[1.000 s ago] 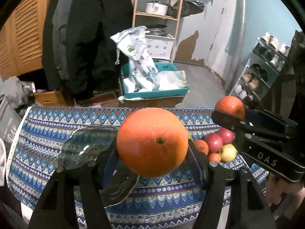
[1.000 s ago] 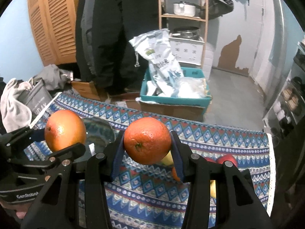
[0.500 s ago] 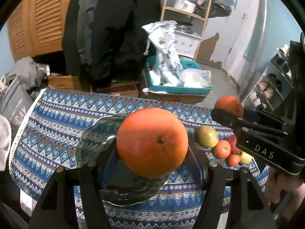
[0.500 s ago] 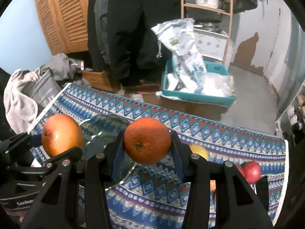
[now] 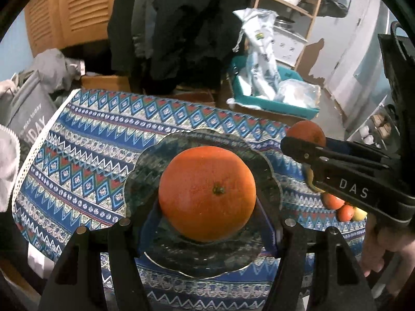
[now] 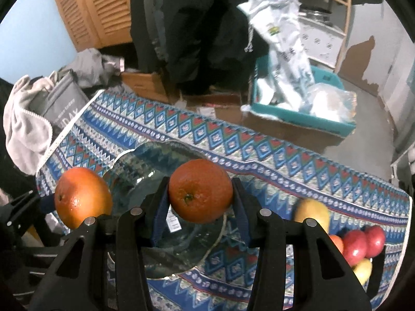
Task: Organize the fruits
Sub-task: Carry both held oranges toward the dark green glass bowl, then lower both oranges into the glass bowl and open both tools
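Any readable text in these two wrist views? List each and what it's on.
"DAS": white letters on the side of the right gripper, left wrist view.
"HDAY": cut-off big letters on the grey bag; the smaller line above is blurred.
White tag on the right gripper's pad: print too small.
White sack: logo unreadable.

Both grippers tilt steeply downward side by side — the left gripper (image 5: 207,207) clamped on a large orange (image 5: 207,193), the right gripper (image 6: 201,199) clamped on a smaller orange (image 6: 200,190) — a bare hand (image 5: 384,248) gripping the right tool's handle.
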Demonstrator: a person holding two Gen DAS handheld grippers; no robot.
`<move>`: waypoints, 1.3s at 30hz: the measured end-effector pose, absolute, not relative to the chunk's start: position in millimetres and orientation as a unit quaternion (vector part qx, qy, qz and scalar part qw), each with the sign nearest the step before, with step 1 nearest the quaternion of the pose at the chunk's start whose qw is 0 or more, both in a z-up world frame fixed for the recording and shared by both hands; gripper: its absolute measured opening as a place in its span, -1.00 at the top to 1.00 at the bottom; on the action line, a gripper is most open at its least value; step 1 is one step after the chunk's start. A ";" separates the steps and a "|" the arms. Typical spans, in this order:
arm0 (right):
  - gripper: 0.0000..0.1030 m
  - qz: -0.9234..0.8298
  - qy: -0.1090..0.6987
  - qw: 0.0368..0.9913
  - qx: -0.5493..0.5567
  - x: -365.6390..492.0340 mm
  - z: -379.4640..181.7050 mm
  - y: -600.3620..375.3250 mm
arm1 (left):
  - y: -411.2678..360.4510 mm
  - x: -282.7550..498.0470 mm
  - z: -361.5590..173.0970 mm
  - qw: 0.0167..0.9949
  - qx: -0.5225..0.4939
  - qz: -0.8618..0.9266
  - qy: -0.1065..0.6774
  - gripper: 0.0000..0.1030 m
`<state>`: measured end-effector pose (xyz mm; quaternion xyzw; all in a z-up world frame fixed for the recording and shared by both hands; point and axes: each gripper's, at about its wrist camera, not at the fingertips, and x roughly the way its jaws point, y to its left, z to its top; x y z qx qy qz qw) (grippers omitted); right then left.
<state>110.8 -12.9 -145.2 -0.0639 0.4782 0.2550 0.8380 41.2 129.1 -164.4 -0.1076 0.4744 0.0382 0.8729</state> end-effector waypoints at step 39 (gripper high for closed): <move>0.07 0.269 0.607 0.741 -0.099 122.1 -256.5 17.9 | 143.7 55.8 -283.1 0.780 -0.108 0.070 0.613 -0.37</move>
